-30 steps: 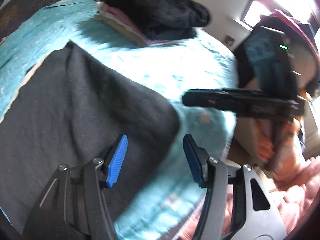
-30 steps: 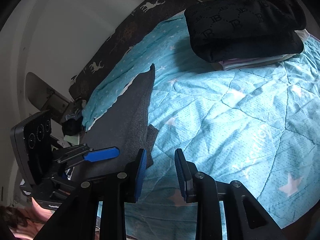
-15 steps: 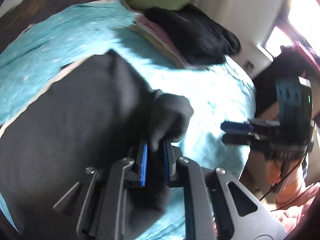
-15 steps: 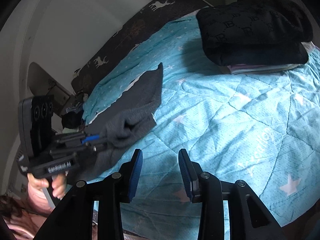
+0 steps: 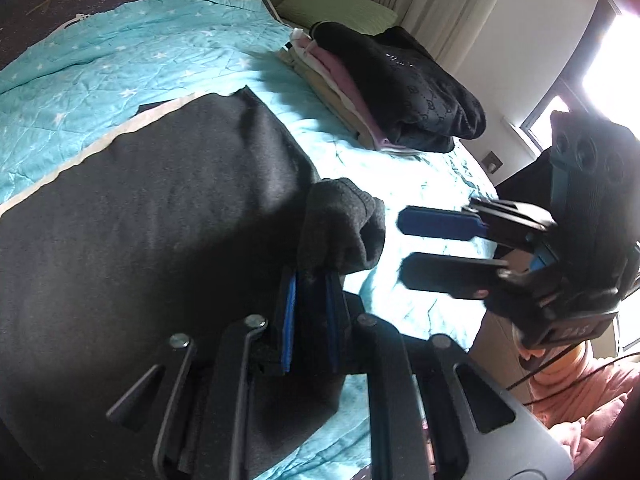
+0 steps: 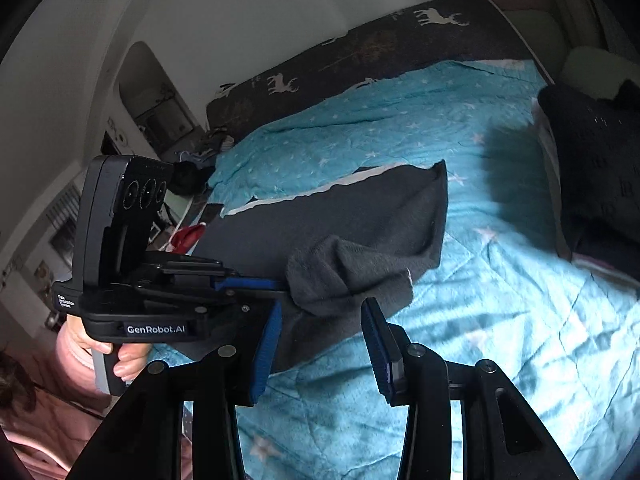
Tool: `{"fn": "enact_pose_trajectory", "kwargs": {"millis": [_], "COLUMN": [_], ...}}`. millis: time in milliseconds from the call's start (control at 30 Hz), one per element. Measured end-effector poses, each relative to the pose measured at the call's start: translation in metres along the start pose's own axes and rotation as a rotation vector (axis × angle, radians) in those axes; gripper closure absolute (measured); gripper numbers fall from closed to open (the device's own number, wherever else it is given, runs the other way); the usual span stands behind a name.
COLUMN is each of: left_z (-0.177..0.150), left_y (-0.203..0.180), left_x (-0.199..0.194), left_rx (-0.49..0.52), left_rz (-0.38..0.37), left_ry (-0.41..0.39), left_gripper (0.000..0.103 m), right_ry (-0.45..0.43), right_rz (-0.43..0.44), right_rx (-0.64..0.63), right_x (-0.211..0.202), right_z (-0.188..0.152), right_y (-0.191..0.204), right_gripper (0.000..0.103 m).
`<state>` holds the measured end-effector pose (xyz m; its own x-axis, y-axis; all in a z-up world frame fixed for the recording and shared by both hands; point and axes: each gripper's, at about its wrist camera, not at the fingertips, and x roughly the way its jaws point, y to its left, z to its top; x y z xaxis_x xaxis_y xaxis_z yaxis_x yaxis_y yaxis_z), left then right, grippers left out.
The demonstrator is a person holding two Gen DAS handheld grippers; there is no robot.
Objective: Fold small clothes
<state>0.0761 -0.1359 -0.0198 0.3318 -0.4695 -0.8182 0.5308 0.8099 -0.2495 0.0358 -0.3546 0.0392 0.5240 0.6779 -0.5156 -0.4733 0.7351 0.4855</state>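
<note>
A dark grey garment (image 5: 160, 208) with a pale edge lies spread on the turquoise star quilt (image 5: 120, 64). My left gripper (image 5: 310, 280) is shut on its near right corner, which stands up in a bunched fold (image 5: 340, 232) just above the pads. In the right wrist view the left gripper (image 6: 280, 284) reaches in from the left and holds that same fold (image 6: 348, 276) off the quilt (image 6: 500, 320). My right gripper (image 6: 322, 316) is open, its blue pads apart just short of the fold and touching nothing. From the left wrist view, the right gripper (image 5: 404, 248) hovers right of the fold.
A stack of folded clothes with a black patterned piece on top (image 5: 400, 92) sits at the far side of the bed (image 6: 600, 168). Behind it is a green pillow (image 5: 340, 8). A dark deer-print blanket (image 6: 380, 40) covers the bed's head end. A person's hand (image 6: 120, 356) grips the left handle.
My left gripper closed on the garment's corner and raised it into a fold. The right gripper widened, rolled, rose and came up close to that fold.
</note>
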Motion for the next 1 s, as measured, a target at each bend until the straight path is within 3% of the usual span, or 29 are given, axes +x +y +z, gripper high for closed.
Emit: {"fn": "enact_pose_trajectory", "kwargs": {"millis": [200,233,300,433,500,667,767,833,933,1000], "left_z": [-0.005,-0.005,-0.006,-0.011,-0.012,-0.028,-0.037,-0.039,-0.041,-0.041], "left_y": [-0.009,-0.009,-0.007,-0.014,-0.021,-0.023,-0.013,-0.008,-0.003,-0.003], "left_x": [0.001,0.002,0.004,0.006,0.009,0.022,0.02,0.013,0.004,-0.001], "left_rx": [0.03,0.027,0.018,0.037,0.065,0.078,0.043,0.016,-0.012,-0.019], "left_rz": [-0.023,-0.025,-0.04,-0.108,-0.111,-0.104,-0.127,-0.144,-0.146,-0.125], "left_ry": [0.011,0.013,0.016,0.026,0.041,0.124,0.135,0.13,0.102,0.072], "left_gripper": [0.089,0.089,0.088,0.077,0.077,0.077,0.077,0.077,0.075,0.075], "right_ry": [0.079,0.083,0.089,0.053,0.048,0.2,0.254,0.226,0.148,0.095], "right_rz": [-0.034,-0.032,-0.044,-0.049,-0.06,-0.058,-0.136,-0.123,-0.193,-0.162], "right_rx": [-0.027,-0.02,0.009,0.072,0.115,0.205,0.231,0.303,0.336,0.333], "right_x": [0.024,0.027,0.03,0.001,-0.016,-0.013,-0.016,-0.029,-0.049,-0.055], "right_z": [0.014,0.015,0.015,0.01,0.006,-0.035,-0.063,-0.071,-0.064,-0.052], "right_y": [0.006,0.005,0.0,-0.013,-0.028,-0.057,-0.065,-0.078,-0.089,-0.087], "right_gripper": [0.061,0.069,0.096,0.097,0.097,0.096,0.096,0.096,0.094,0.093]}}
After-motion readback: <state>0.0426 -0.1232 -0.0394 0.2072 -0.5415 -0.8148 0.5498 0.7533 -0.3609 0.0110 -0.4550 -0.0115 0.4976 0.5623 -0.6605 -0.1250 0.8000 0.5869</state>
